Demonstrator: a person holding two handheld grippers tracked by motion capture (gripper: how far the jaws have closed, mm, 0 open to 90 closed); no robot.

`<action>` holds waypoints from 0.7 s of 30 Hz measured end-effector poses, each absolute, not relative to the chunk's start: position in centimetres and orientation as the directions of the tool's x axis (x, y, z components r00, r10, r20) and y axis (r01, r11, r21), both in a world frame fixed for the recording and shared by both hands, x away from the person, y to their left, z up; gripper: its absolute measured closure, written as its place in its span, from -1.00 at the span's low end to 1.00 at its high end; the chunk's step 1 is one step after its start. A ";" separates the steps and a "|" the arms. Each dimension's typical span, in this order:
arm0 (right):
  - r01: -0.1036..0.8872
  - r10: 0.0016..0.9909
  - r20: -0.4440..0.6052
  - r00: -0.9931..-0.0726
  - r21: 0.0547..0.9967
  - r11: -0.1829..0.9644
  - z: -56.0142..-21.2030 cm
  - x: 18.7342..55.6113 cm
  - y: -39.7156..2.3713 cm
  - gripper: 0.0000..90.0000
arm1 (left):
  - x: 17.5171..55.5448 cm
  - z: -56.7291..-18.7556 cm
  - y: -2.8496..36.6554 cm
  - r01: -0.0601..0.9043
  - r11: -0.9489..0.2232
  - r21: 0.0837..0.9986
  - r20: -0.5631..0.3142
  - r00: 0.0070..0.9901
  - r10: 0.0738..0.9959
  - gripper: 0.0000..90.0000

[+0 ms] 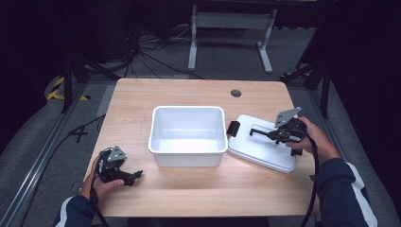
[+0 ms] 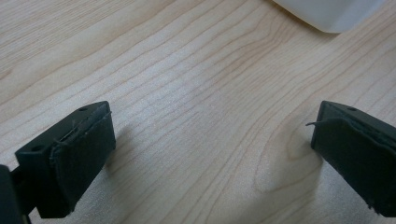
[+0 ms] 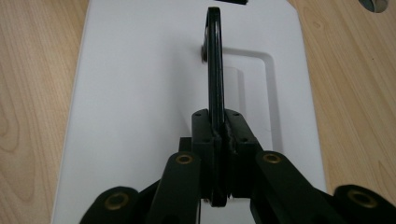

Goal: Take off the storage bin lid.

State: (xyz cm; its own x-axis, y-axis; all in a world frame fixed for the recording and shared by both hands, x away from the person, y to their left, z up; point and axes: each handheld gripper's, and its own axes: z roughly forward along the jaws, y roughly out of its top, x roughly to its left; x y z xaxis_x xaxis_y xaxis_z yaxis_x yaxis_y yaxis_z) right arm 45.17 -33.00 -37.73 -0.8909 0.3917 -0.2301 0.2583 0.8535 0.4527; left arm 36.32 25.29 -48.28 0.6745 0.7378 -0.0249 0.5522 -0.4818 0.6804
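Note:
An empty white bin stands in the middle of the wooden table; its corner shows in the left gripper view. To its right lies a flat white lid with a thin black handle standing up on edge. My right gripper is shut on that handle, over the lid's right part. A black latch sits on the lid's end nearest the bin. My left gripper rests at the front left of the table, open, with bare wood between its pads.
A round cable hole is in the table near its far edge. Beyond the table stand a white frame leg and loose cables on the floor. A person's sleeves come in at the bottom corners.

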 end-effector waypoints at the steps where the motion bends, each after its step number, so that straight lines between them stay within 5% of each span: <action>1: 0.257 0.391 -0.234 -0.890 0.450 0.855 -37.8 45.2 -32.9 0.88 | 36.4 -48.3 25.3 0.545 -0.487 0.683 -0.017 0.678 0.735 -1.00; 17: 0.278 0.421 -0.235 -0.876 0.468 0.839 -38.3 45.6 -32.9 0.84 | 36.3 -48.3 25.3 0.551 -0.482 0.681 -0.024 0.675 0.737 -1.00; 21: 0.271 0.450 -0.214 -0.867 0.556 0.786 -37.4 45.2 -33.2 0.81 | 36.4 -48.3 25.3 0.548 -0.484 0.683 -0.020 0.676 0.737 -1.00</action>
State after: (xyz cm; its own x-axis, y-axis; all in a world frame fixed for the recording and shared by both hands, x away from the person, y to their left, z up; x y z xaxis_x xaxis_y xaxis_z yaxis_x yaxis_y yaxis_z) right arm 45.25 -33.22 -37.45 -0.8671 0.4497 -0.2141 0.2705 0.7861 0.5557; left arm 36.36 25.30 -48.28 0.6759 0.7368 -0.0201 0.5477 -0.4838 0.6826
